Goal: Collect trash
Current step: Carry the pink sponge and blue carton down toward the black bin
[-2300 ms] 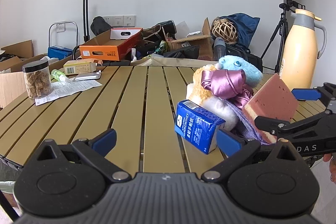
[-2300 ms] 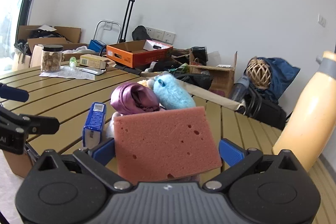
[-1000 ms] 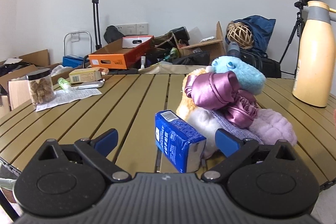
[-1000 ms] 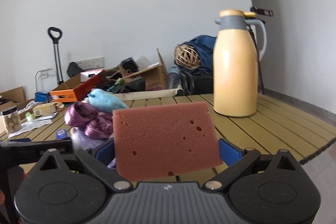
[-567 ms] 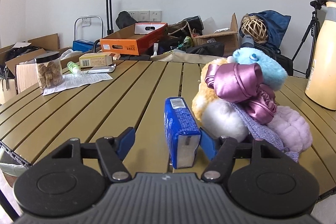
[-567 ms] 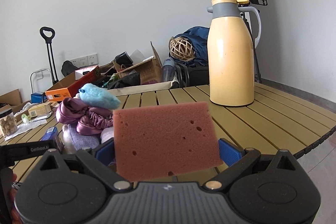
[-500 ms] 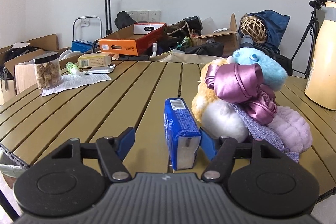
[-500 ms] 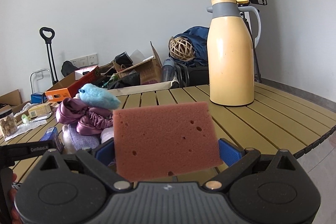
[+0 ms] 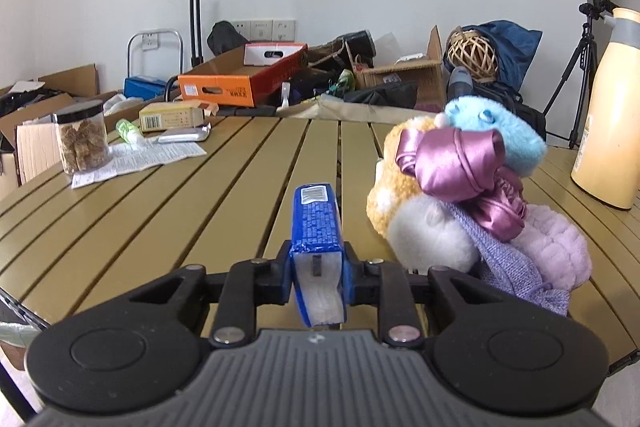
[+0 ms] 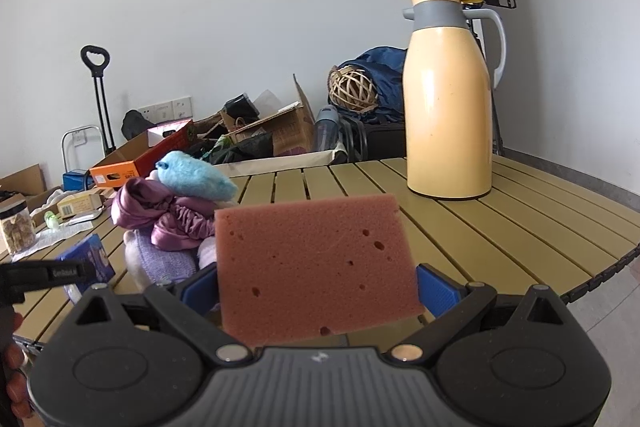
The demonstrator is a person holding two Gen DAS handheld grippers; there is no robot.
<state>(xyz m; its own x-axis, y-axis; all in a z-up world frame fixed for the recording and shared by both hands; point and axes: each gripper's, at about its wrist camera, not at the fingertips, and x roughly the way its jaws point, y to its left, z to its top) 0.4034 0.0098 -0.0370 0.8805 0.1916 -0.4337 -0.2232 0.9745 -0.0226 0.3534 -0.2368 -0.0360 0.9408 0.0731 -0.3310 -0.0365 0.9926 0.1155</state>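
A blue tissue pack (image 9: 316, 223) stands end-on on the slatted olive table (image 9: 200, 207), and my left gripper (image 9: 317, 269) is shut on its near end, blue pads pressing both sides. The pack (image 10: 98, 255) also shows at the left of the right wrist view, with a left gripper finger (image 10: 60, 273) across it. My right gripper (image 10: 316, 287) is shut on a pinkish-red sponge (image 10: 312, 267), held upright above the table's near edge. The sponge hides the space between those fingers.
A heap of plush toys and purple cloth (image 9: 452, 187) lies just right of the pack. A yellow thermos jug (image 10: 446, 99) stands at the far right. A jar (image 9: 82, 143), a paper sheet (image 9: 140, 159) and a small carton (image 9: 172, 117) sit at the table's left. Boxes clutter the floor beyond.
The left jaws went from wide open to closed on the tissue pack, which now stands end-on between them. The right gripper swung right with the sponge, then held still.
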